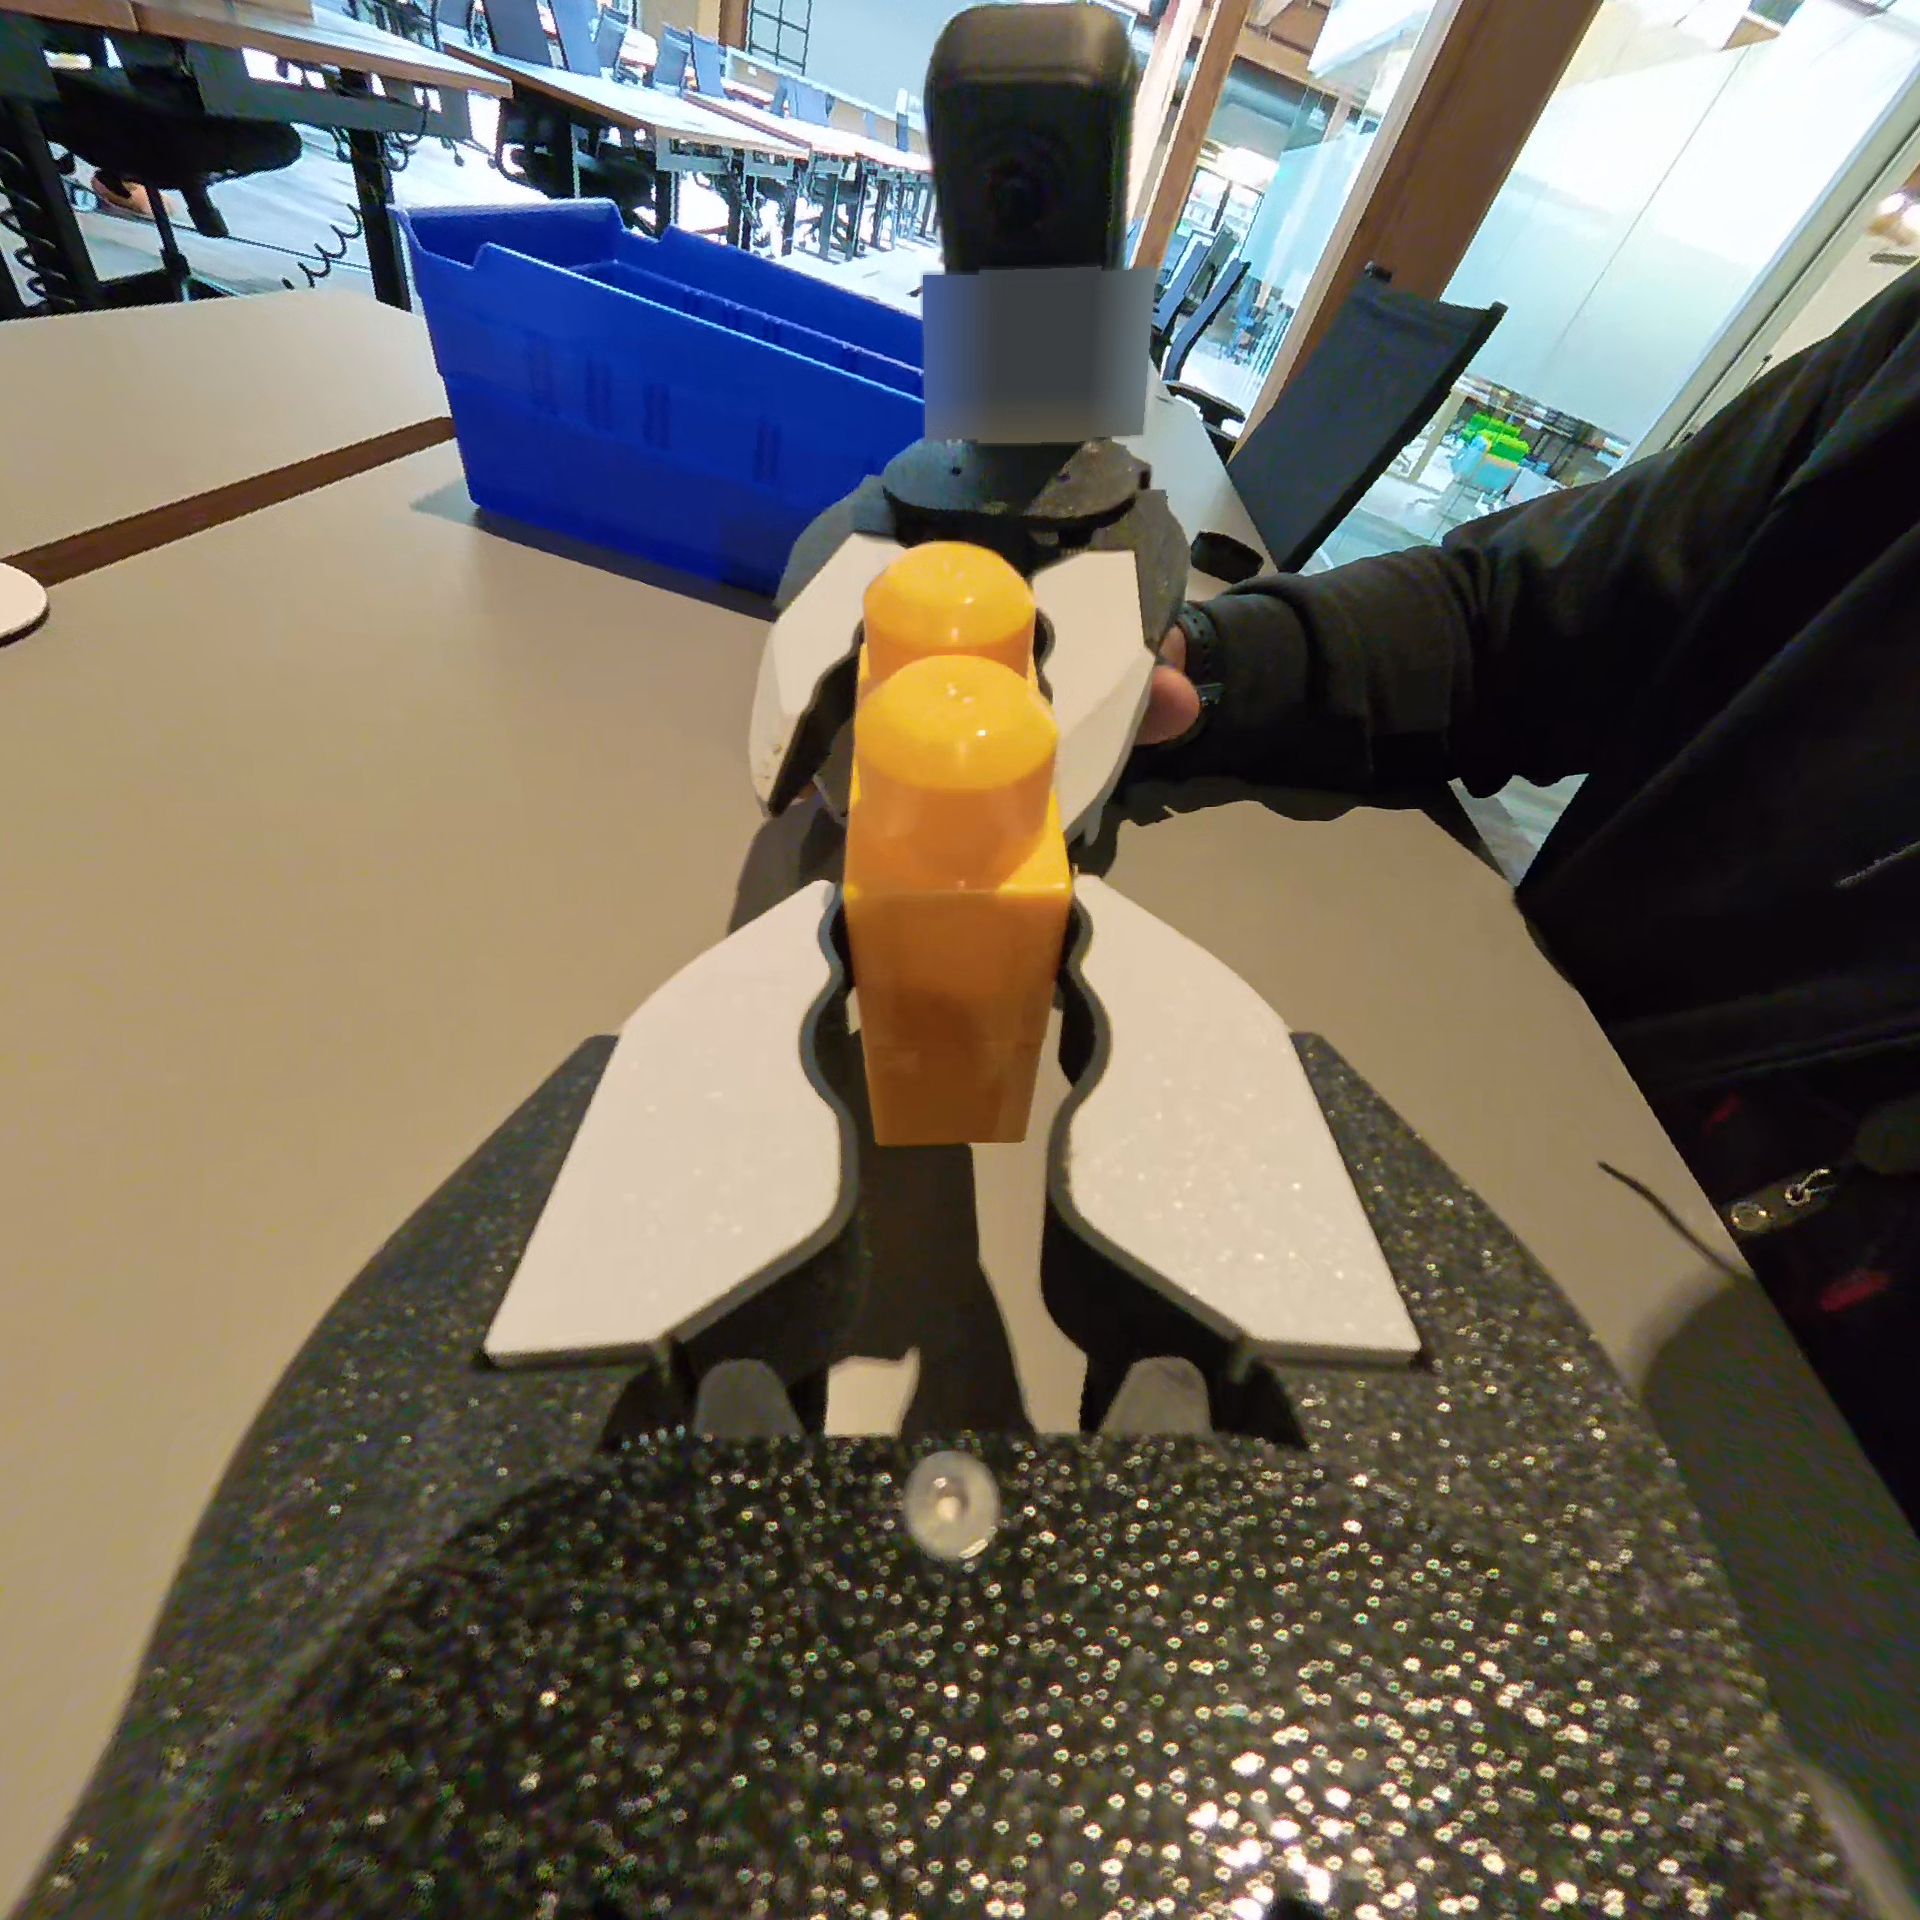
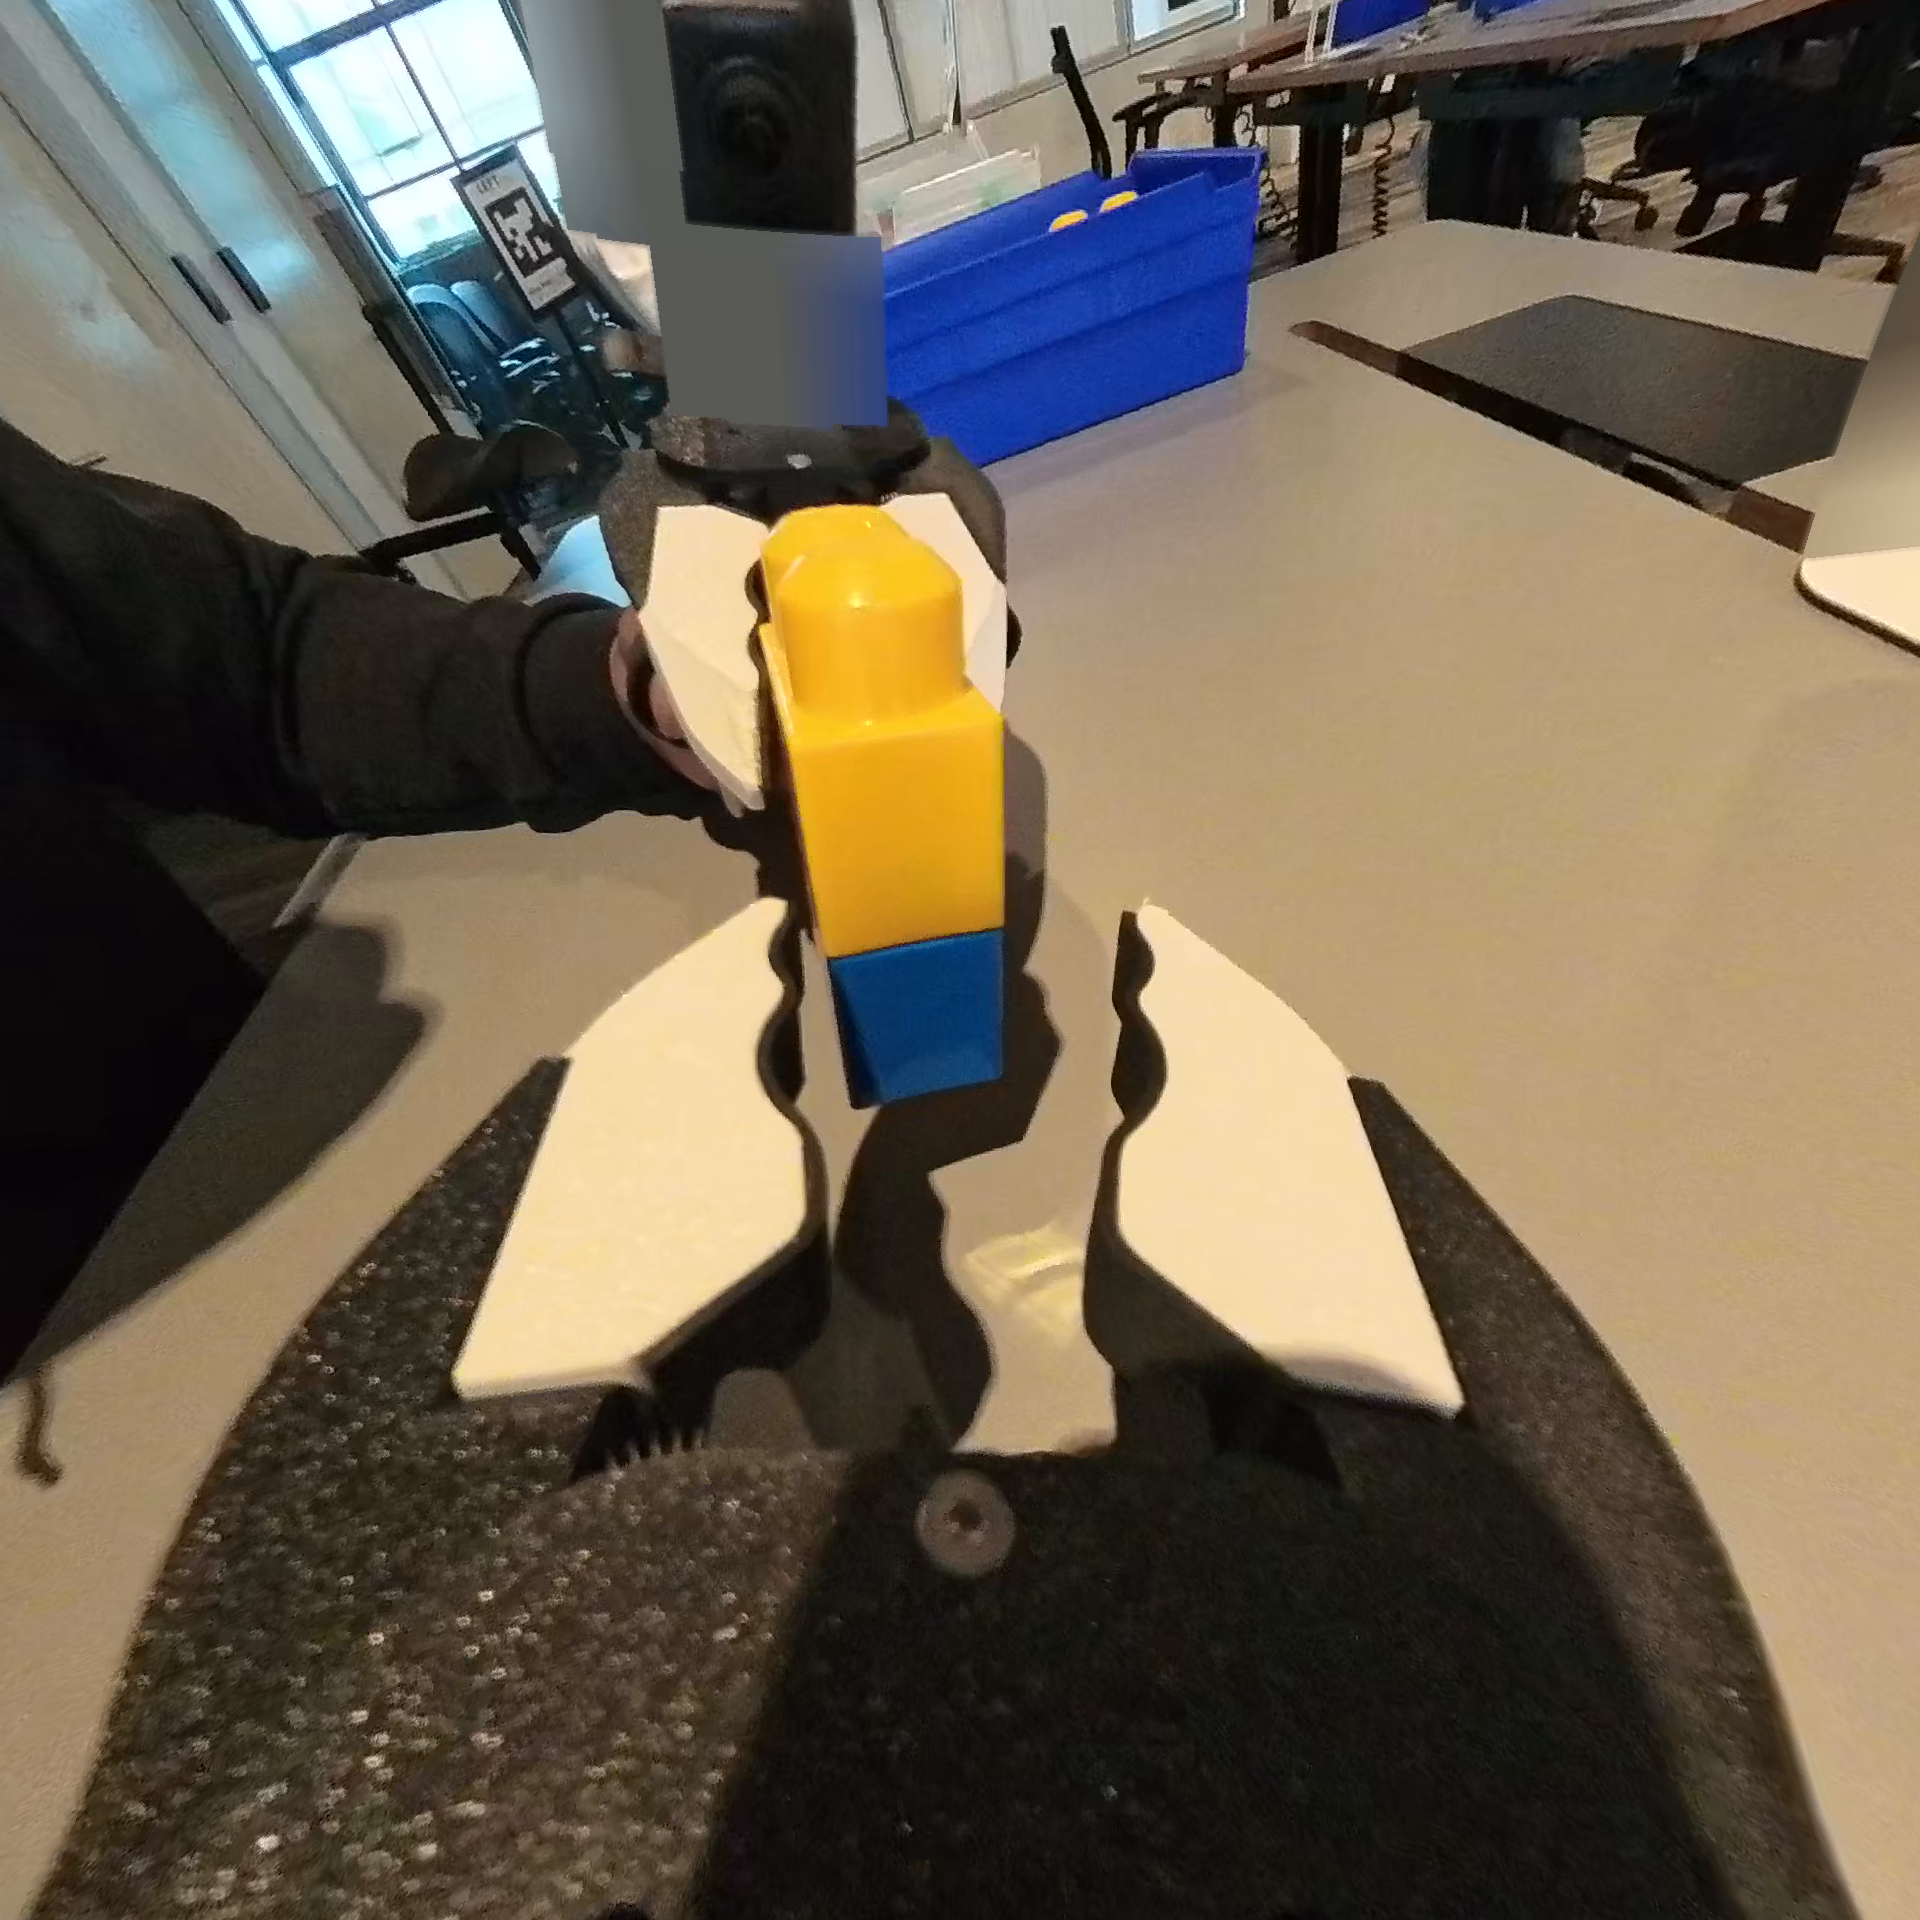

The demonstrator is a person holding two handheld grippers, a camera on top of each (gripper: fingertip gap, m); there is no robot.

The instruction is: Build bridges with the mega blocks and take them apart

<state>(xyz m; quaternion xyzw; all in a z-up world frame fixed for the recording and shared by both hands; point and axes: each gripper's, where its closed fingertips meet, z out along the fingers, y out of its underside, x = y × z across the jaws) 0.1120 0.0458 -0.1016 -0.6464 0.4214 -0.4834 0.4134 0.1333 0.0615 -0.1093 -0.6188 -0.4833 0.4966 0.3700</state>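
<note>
My left gripper (image 1: 958, 935) is clamped on the long yellow plastic studded block (image 1: 951, 883), held over the grey table (image 1: 312, 831). A blue plastic block (image 2: 920, 1013) is stuck under its near end, between my right gripper's (image 2: 956, 935) spread fingers, which grip nothing. Blue plastic bin (image 1: 644, 395) sits behind.

The left gripper (image 1: 956, 935) faces the right gripper (image 2: 956, 925) across the yellow block (image 1: 951, 883), each held by a hand in a black sleeve. The left fingers (image 1: 727, 1091) clamp the block's sides; the right fingers (image 2: 1268, 1164) stand spread, the right one clear of the stack.
</note>
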